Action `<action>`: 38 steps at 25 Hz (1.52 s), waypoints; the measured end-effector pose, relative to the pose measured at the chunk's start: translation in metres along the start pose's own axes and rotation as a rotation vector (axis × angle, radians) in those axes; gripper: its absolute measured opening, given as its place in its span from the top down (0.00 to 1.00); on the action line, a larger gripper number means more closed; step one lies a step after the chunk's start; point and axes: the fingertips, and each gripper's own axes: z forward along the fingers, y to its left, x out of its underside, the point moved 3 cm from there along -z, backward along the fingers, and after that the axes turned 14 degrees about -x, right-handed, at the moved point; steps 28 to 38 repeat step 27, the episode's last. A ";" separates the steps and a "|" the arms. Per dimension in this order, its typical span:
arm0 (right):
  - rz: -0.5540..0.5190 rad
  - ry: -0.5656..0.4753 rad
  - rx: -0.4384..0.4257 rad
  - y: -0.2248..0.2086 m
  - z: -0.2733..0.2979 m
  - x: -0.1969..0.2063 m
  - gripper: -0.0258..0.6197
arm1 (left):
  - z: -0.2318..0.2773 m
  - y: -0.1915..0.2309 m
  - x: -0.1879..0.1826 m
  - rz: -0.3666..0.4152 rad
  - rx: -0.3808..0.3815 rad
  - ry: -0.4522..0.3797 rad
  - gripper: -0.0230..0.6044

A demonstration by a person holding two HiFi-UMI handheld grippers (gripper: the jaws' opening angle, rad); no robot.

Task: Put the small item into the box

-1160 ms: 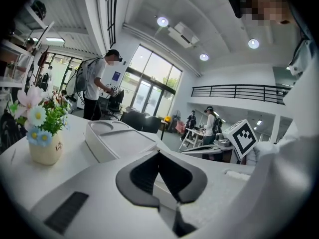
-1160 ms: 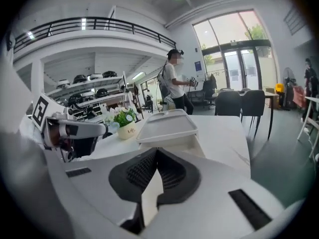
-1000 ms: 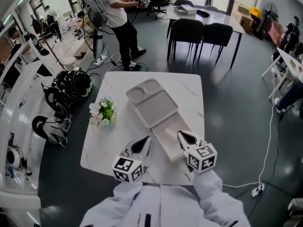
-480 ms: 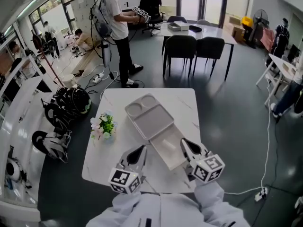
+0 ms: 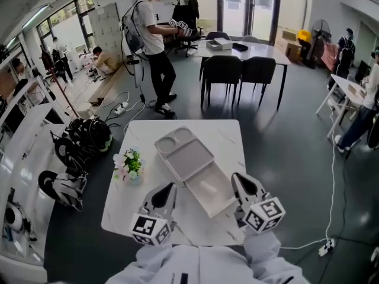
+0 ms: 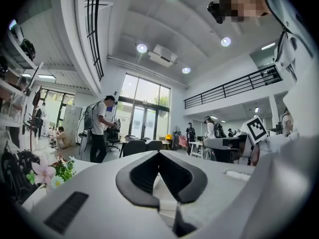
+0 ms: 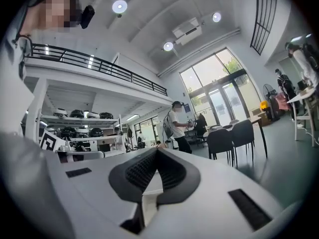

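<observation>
Both grippers are pulling back toward the person at the bottom of the frame and tipping up: a second ago they were leaning in over the near end of the box (image 5: 208, 190), and now they are hanging just short of it. The left gripper (image 5: 166, 189) is sitting lower left of the box, the right gripper (image 5: 239, 178) just off its right side, and neither is touching it. Each gripper's own view is looking out level across the room and up at the ceiling, not down at the table (image 5: 228, 136). The left gripper's jaws are pressing together with nothing between them, and the right gripper's jaws are meeting the same way, also empty. The box is lying open near the middle of the frame, its lid (image 5: 186, 152) folding away toward the upper left, with flowers (image 5: 129, 162) standing well apart at the table's left edge. No small item is showing on the bare tabletop or in either gripper; whether one is lying inside the box is too small to tell. Judging from the empty, retreating grippers, the placing step is probably finishing rather than starting.
</observation>
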 end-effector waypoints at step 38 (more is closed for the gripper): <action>-0.051 -0.022 0.157 -0.017 -0.031 -0.004 0.97 | -0.007 0.020 0.010 -0.006 -0.054 0.006 0.97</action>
